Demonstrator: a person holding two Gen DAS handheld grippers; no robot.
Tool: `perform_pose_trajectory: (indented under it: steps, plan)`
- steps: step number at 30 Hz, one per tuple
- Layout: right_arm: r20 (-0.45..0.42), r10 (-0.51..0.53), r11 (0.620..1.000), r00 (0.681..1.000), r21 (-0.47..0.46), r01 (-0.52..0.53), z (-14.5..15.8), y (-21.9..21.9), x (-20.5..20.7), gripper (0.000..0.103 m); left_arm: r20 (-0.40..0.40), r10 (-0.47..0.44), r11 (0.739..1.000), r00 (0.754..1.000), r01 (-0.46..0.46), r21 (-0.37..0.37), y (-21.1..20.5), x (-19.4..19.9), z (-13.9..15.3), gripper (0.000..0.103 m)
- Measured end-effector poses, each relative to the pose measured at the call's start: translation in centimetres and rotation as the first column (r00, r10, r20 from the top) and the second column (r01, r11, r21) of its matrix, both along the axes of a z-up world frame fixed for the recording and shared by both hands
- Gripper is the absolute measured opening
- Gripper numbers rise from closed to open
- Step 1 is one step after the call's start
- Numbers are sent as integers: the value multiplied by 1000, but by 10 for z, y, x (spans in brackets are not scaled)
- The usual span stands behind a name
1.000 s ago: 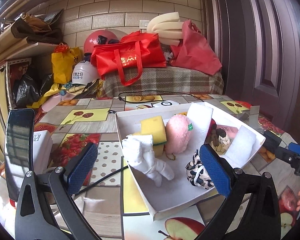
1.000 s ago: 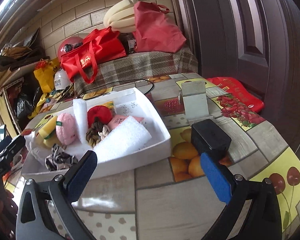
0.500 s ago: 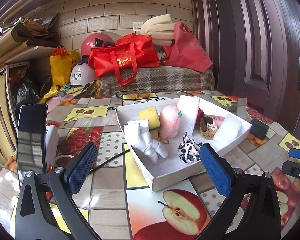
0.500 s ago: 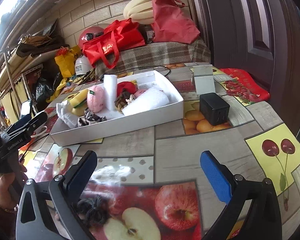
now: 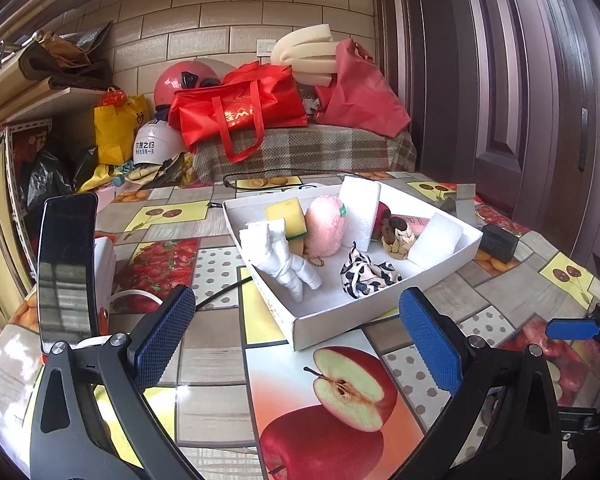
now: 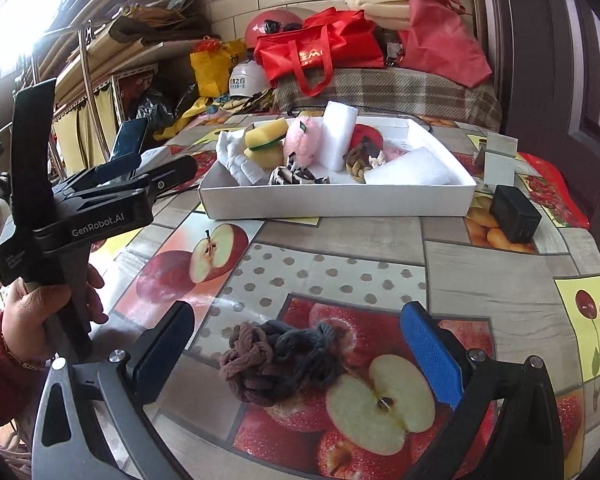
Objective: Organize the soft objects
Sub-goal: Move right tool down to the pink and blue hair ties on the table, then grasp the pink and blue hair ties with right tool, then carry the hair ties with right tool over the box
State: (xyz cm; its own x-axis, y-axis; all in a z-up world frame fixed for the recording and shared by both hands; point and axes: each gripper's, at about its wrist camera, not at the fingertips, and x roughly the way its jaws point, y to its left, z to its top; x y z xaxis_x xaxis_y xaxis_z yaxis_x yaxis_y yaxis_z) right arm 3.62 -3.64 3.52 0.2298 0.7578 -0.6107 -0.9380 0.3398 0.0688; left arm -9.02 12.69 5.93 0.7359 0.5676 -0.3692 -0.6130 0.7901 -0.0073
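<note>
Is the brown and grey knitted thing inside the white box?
No, the knitted thing lies on the tablecloth, outside the white box.

Daylight blows out the right wrist view's upper left; fisheye edges bend (corners black), perhaps slightly soft.

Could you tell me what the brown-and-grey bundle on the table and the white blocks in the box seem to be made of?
The brown-and-grey bundle looks like knitted yarn or chenille, matte and fuzzy, with visible looped strands. The white blocks look like packing foam, matte with a fine cell texture and squared edges. The white box holding them seems to be thin cardboard, judging by its folded walls.
</note>
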Motion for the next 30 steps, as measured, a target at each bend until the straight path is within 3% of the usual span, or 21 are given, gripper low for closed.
perform_pose_trajectory:
  steps: [4,12,14,17,19,22,25,28,30]
  plan:
    - [-57,13,998,998,-53,-16,-8,6,3,100,1,-4,1000,1000,4,1,-3,-2,0,103]
    - [-59,55,979,997,-191,-65,-24,25,-6,57,2,-3,1000,1000,3,-1,-4,-3,0,103]
    - [-49,70,977,996,-196,-78,-23,24,-9,54,3,0,1000,1000,0,-1,-3,-3,0,103]
    - [-45,95,976,994,-193,-102,-22,23,-13,34,3,0,1000,1000,0,-4,-4,-4,0,103]
    - [-37,104,977,994,-183,-109,-20,22,-15,30,3,0,1000,1000,0,-2,-3,-4,0,103]
    - [-7,90,987,996,-130,-90,-12,14,-17,28,3,1,1000,1000,-1,-2,-3,-4,0,103]
    - [65,20,1000,998,10,-21,5,-4,-18,28,2,2,1000,1000,-2,-3,-2,-4,0,103]
    - [149,-101,984,984,163,76,19,-22,-19,28,3,2,1000,1000,-2,-2,-2,-4,0,103]
    - [153,-176,966,972,216,141,24,-25,-13,28,6,2,1000,1000,-2,-1,-3,-5,0,103]
